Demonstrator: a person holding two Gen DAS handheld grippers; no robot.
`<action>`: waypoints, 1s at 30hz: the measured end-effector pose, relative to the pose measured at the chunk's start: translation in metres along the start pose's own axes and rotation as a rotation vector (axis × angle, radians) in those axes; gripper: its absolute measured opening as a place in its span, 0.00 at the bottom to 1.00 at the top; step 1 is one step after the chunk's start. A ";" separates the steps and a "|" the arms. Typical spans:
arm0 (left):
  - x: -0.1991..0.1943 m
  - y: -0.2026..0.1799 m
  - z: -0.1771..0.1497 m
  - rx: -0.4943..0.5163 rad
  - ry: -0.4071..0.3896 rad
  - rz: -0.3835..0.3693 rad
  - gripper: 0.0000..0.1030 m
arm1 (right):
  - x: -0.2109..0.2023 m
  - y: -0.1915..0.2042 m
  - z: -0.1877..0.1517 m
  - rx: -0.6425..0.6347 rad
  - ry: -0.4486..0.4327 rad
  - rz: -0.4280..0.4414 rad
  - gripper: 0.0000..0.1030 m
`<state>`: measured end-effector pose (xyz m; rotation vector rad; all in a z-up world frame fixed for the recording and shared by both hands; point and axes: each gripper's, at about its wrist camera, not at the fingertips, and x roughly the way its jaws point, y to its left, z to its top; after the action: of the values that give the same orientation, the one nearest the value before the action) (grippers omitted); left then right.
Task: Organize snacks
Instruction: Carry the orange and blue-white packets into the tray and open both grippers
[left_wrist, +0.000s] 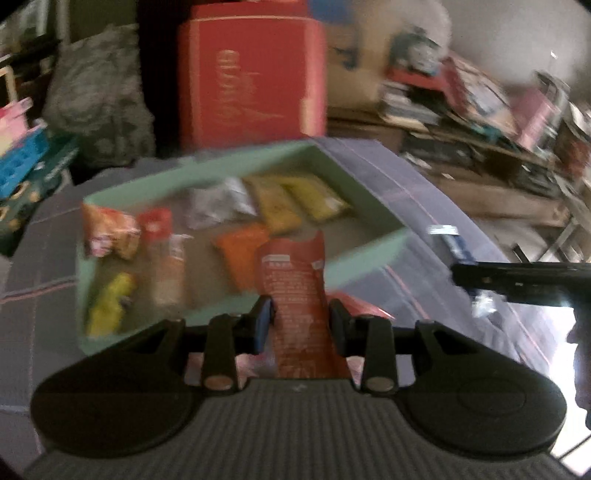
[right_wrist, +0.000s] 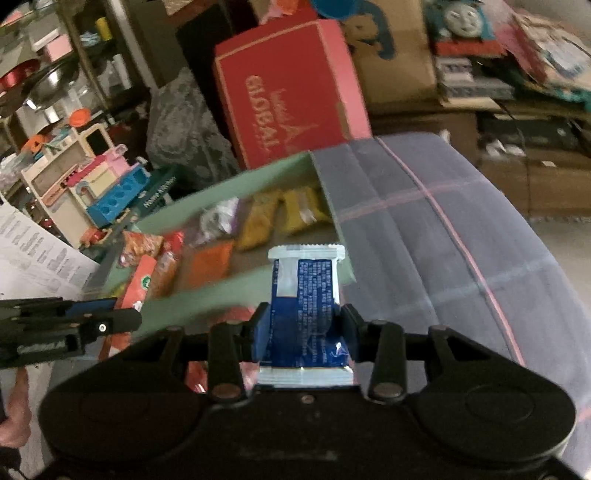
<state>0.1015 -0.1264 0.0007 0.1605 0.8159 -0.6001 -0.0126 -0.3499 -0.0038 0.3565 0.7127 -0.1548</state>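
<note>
— Fingers (left_wrist: 264, 314) of the left gripper (left_wrist: 301, 317) are drawn in close on a red-orange foil snack sachet (left_wrist: 297, 291) with white print; both pads press its sides and it stands upright between them. See it from that side?

— Yes. Beyond it lies the shallow mint-green cardboard tray (left_wrist: 365, 254) on the blue-grey checked cloth (left_wrist: 424, 206). Inside I make out two yellow packets (left_wrist: 295, 203), an orange packet (left_wrist: 242, 254) and a silvery crumpled wrapper (left_wrist: 221, 201), all blurred. At the right edge the other tool shows as a black bar.

— And from the right-hand camera?

— Right gripper (right_wrist: 304, 325), same story: jaws narrowed onto a blue-and-white plastic snack packet (right_wrist: 306, 314), pinched at its lower half, its white crimped end sticking up past the fingertips (right_wrist: 349, 325). The packet hangs over the tray's (right_wrist: 236, 184) near right corner.

— Behind the tray?

— A big red cardboard box (right_wrist: 284, 99) with gold lettering stands past the tray's far side.
</note>
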 end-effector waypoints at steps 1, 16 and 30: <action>0.002 0.012 0.007 -0.018 -0.008 0.015 0.32 | 0.004 0.006 0.009 -0.013 -0.001 0.006 0.39; 0.086 0.088 0.066 -0.138 -0.007 0.112 0.33 | 0.117 0.050 0.081 -0.073 0.095 0.015 0.39; 0.095 0.081 0.054 -0.131 0.002 0.204 1.00 | 0.122 0.043 0.078 -0.017 0.063 0.004 1.00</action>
<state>0.2317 -0.1207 -0.0392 0.1227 0.8267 -0.3534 0.1378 -0.3417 -0.0188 0.3473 0.7755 -0.1337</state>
